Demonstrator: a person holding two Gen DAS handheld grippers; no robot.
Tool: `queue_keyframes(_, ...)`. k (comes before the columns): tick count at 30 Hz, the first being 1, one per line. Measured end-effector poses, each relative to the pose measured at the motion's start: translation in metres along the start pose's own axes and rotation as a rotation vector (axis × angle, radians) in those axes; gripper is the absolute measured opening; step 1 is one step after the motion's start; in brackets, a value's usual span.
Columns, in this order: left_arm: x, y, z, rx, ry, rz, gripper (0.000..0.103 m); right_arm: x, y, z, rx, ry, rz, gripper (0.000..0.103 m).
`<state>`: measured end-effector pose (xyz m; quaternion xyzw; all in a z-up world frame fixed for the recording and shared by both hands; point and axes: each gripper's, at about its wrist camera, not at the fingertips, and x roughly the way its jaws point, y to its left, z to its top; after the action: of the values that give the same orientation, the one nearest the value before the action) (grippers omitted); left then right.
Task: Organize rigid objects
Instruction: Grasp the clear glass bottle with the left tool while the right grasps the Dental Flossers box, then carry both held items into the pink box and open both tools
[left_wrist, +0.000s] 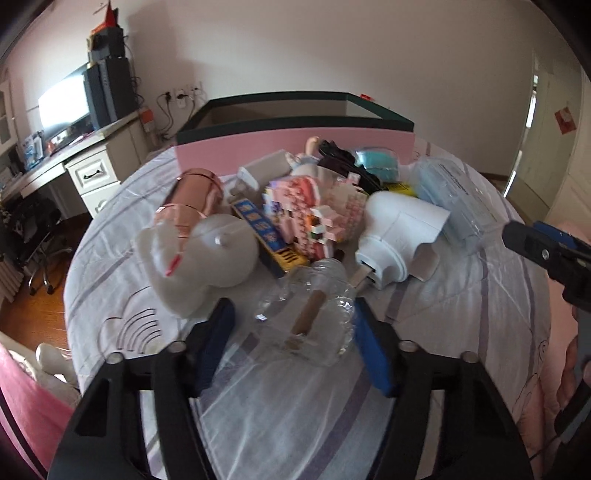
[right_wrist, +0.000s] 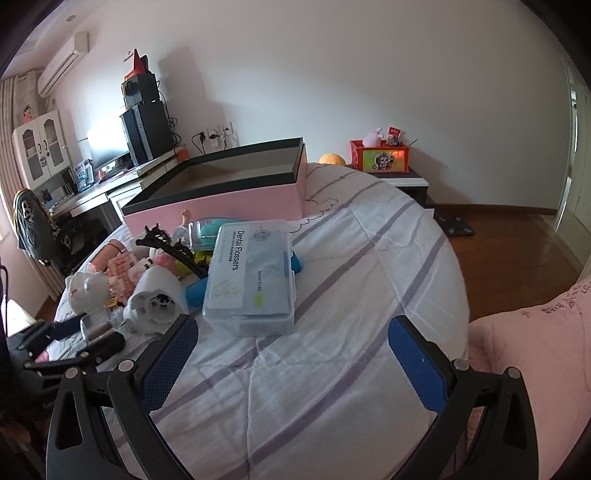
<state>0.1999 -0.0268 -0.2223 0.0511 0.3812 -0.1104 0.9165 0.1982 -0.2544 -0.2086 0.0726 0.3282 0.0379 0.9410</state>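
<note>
A pile of objects lies on the bed in front of an open pink box (left_wrist: 295, 147) with a dark rim. My left gripper (left_wrist: 295, 325) is open, its blue fingers on either side of a clear glass bottle (left_wrist: 314, 314) lying on the sheet. Behind it are a white rabbit figure (left_wrist: 199, 254), a rose-gold cylinder (left_wrist: 195, 199), a pink block model (left_wrist: 317, 214), a white hairdryer-like device (left_wrist: 391, 236). My right gripper (right_wrist: 291, 358) is open and empty above the sheet, just in front of a clear Dental Flossers box (right_wrist: 251, 280). The pink box (right_wrist: 221, 199) stands behind.
A desk with a monitor (left_wrist: 66, 99) and computer tower stands left of the bed. A pink quilt (right_wrist: 535, 350) lies at the right. A low stand with a red box (right_wrist: 380, 155) is beyond the bed. Wooden floor surrounds the bed.
</note>
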Motion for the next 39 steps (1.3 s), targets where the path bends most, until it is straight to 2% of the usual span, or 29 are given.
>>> queue_keyframes(1,-0.001,-0.001,0.0,0.003,-0.006,-0.008,0.053,0.003,0.0,0.002,0.001,0.004,0.01,0.103)
queue_keyframes(8,-0.014,0.0,0.006,0.013,-0.044,-0.006,0.052,0.031,0.007,0.015,0.003,0.034,0.082,0.103)
queue_keyframes(11,-0.025,0.004,0.011,0.009,-0.065,-0.007,0.052,0.044,0.009,0.021,-0.001,0.047,0.083,0.101)
queue_keyframes(17,-0.039,0.009,0.022,0.011,-0.109,-0.008,0.052,0.059,0.01,0.022,-0.004,0.122,0.118,0.063)
queue_keyframes(22,-0.049,0.008,0.034,0.02,-0.138,-0.029,0.052,0.053,0.02,0.024,-0.072,0.107,0.13,0.063)
queue_keyframes(28,-0.058,0.008,0.053,0.024,-0.184,-0.065,0.052,0.029,0.023,0.043,-0.076,0.038,0.151,0.063)
queue_keyframes(31,-0.057,0.012,0.074,0.03,-0.21,-0.063,0.052,0.024,0.027,0.063,-0.083,0.007,0.167,0.063)
queue_keyframes(34,-0.05,0.016,0.098,0.049,-0.225,-0.03,0.052,0.027,0.031,0.084,-0.083,-0.012,0.195,0.063)
queue_keyframes(36,-0.044,0.02,0.118,0.06,-0.246,-0.016,0.052,0.033,0.035,0.099,-0.092,-0.019,0.197,0.063)
queue_keyframes(39,-0.025,0.028,0.15,0.061,-0.236,-0.005,0.052,0.052,0.044,0.121,-0.108,-0.012,0.204,0.063)
